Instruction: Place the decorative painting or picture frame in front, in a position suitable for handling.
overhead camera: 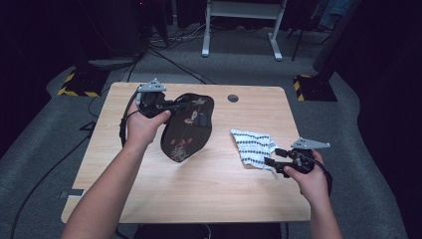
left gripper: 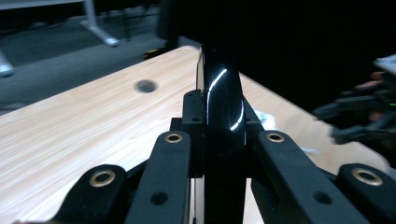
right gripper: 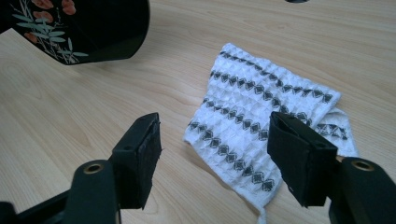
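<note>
Fingers [left gripper: 189, 126] of left gripper [left gripper: 219, 116] clamp unlabelled tray [overhead camera: 186, 127]

I see a glossy black lacquered tray [overhead camera: 186, 127] with painted flowers, a waffle-textured cloth [right gripper: 261, 116], a matt wood-grain bench [overhead camera: 199, 184], and matt black plastic fingers [right gripper: 140, 158].

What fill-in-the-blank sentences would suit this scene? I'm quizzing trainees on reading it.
1. The left tool is shut on the rim of a black ____ painted with flowers.
2. The right tool has its jaws ____.
3. The patterned white ____ lies on the wooden table.

Missing words: tray; open; cloth.
</note>
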Available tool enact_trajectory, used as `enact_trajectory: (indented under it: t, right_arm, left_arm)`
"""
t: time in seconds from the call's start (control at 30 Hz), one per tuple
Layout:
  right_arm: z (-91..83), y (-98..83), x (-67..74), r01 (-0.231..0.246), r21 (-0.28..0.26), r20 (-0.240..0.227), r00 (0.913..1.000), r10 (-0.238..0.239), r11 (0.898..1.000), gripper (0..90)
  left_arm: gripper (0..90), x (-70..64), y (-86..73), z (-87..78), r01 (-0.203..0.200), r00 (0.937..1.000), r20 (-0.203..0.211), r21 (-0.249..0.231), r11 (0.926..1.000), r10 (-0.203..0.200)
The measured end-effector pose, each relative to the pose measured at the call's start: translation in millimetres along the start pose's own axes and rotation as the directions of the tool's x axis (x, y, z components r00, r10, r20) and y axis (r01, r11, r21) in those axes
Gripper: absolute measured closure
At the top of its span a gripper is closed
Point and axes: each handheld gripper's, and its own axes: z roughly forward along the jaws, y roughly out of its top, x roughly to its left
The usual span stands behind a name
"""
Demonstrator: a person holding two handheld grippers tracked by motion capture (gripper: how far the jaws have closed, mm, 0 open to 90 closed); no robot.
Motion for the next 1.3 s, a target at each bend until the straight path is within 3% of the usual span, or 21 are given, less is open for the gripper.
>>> enact_trajectory:
  t: [0.1, 0.17, 0.3, 0.57, 0.67, 0.97, 1.13, 1.23, 1.27, 1.3]
  right_arm:
    - [0.4, 0.4, 1.1, 0.001, 0.0, -0.001, 1.0, -0.001, 1.0, 36.2]
    - [0.6, 0.4, 1.5, 0.0, 0.0, -0.002, 1.0, 0.0, 1.0, 36.2]
    - [1.4, 0.7, 3.1, 0.005, 0.002, -0.011, 0.9999, -0.005, 1.0, 36.2]
    - [2.5, -0.6, 1.0, -0.002, 0.005, -0.01, 0.9999, 0.002, 1.0, 36.3]
    - [3.1, -0.9, 0.9, -0.003, 0.008, -0.012, 0.9999, 0.003, 1.0, 36.3]
    - [6.5, -1.2, 2.9, -0.002, 0.02, -0.016, 0.9999, 0.002, 1.0, 36.1]
    - [7.8, -0.8, 4.2, 0.005, 0.021, -0.019, 0.9998, -0.005, 1.0, 36.8]
    - [8.5, -0.4, 5.3, 0.005, 0.023, -0.022, 0.9997, -0.005, 1.0, 36.7]
    - [8.3, -0.2, 5.4, 0.005, 0.021, -0.023, 0.9997, -0.005, 1.0, 36.7]
    - [8.3, -0.2, 5.4, 0.005, 0.021, -0.023, 0.9997, -0.005, 1.0, 36.7]
  left_arm:
    - [80.4, -12.9, 1.8, 8.1, -0.023, 0.9981, 0.058, -0.001, 0.9997, 0.023]
    - [80.4, -16.7, 1.9, 11.6, -0.028, 0.997, 0.072, -0.003, 0.9996, 0.028]
    - [80.4, -25.8, -0.2, 27.1, -0.069, 0.9886, 0.134, -0.001, 0.9976, 0.069]
    - [80.4, -28.7, -9.6, 39.5, -0.101, 0.9775, 0.185, -0.01, 0.9949, 0.101]
    - [80.3, -28.6, -16.6, 40.2, -0.134, 0.969, 0.206, -0.026, 0.9906, 0.137]
    - [79.7, -17.8, -30.4, 27.2, -0.109, 0.9706, 0.209, -0.058, 0.9924, 0.119]
    - [77.0, -17.8, -32.4, 25.3, -0.109, 0.9723, 0.203, -0.046, 0.9929, 0.117]
    - [58.4, -19.6, -32.8, 26.4, -0.108, 0.9751, 0.189, -0.048, 0.9929, 0.116]
    - [50.9, -21.7, -32.8, 25.7, -0.114, 0.9807, 0.152, -0.064, 0.9915, 0.122]
    - [45.3, -21.7, -32.8, 25.7, -0.114, 0.9807, 0.152, -0.064, 0.9915, 0.122]
